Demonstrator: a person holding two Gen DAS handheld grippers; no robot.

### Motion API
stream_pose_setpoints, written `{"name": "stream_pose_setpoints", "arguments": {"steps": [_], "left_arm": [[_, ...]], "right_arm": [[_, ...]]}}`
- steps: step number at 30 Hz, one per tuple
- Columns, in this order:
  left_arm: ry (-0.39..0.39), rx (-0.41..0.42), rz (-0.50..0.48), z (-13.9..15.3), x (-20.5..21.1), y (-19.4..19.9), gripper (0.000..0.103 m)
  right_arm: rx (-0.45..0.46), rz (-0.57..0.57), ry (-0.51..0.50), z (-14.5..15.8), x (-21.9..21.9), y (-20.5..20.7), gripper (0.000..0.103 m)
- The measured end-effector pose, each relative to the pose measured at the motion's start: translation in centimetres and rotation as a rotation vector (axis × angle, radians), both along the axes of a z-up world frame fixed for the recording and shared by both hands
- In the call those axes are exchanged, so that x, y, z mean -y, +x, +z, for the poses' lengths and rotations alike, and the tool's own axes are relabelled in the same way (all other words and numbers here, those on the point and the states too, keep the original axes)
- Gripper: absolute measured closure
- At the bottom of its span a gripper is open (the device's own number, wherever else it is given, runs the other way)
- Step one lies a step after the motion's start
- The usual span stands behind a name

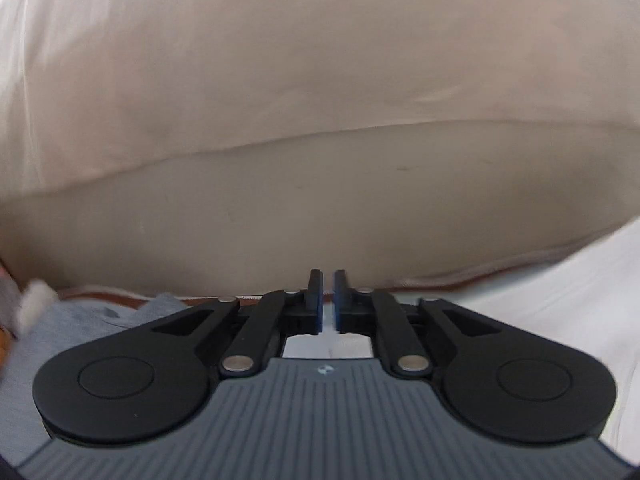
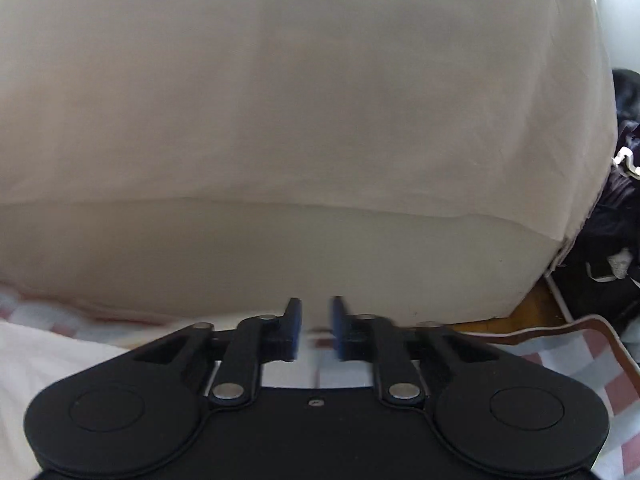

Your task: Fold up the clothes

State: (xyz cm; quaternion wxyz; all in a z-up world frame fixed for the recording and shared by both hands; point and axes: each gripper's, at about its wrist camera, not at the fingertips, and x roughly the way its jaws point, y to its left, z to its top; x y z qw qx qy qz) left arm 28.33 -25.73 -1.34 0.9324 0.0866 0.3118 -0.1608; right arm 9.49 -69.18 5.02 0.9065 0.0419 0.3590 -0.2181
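Observation:
My left gripper [image 1: 328, 280] has its jaws nearly together with a thin gap and nothing visible between them. A white garment [image 1: 560, 304] lies to its right and a grey-blue garment [image 1: 80, 332] to its left. My right gripper [image 2: 316, 308] stands slightly apart, a narrow gap between the blue pads, holding nothing. The white garment [image 2: 44, 364] lies at its lower left on a red and white checked blanket [image 2: 568, 364]. Both grippers point at the side of a bed.
A beige sheet [image 1: 320, 60] covers the mattress [image 2: 280, 248] ahead in both views. A dark pile of clothes [image 2: 612, 240] lies on the wooden floor [image 2: 528, 312] at the right. The checked blanket has a brown border [image 2: 600, 324].

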Motion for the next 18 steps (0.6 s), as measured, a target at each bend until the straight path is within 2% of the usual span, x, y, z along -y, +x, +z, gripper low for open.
{"name": "stream_pose_setpoints", "arguments": {"steps": [2,5,7,11,14,15,18], "left_arm": [[-0.051,-0.047,0.059,-1.6,0.0,2.4,0.091],[-0.166,-0.152,-0.001,-3.9,-0.8,3.2,0.090],[-0.235,-0.226,-0.044,-5.5,-1.3,3.6,0.086],[-0.202,-0.424,-0.132,-9.4,-1.2,2.8,0.082],[-0.156,-0.494,-0.181,-11.5,-1.2,2.1,0.078],[-0.138,-0.501,-0.196,-12.0,-1.2,2.0,0.075],[-0.134,-0.514,-0.194,-12.9,-1.9,2.3,0.073]], "right_arm": [[0.006,-0.026,0.079,-1.7,0.9,0.6,0.064],[0.045,-0.003,0.247,-4.4,2.0,-0.4,0.064],[0.019,0.020,0.309,-6.6,2.1,-1.7,0.064],[-0.069,0.082,0.317,-10.7,2.0,-3.5,0.064],[-0.069,0.079,0.346,-13.0,2.7,-3.6,0.064],[-0.060,0.071,0.367,-13.6,3.0,-3.3,0.064],[-0.042,0.047,0.422,-15.3,4.1,-2.2,0.062]]}}
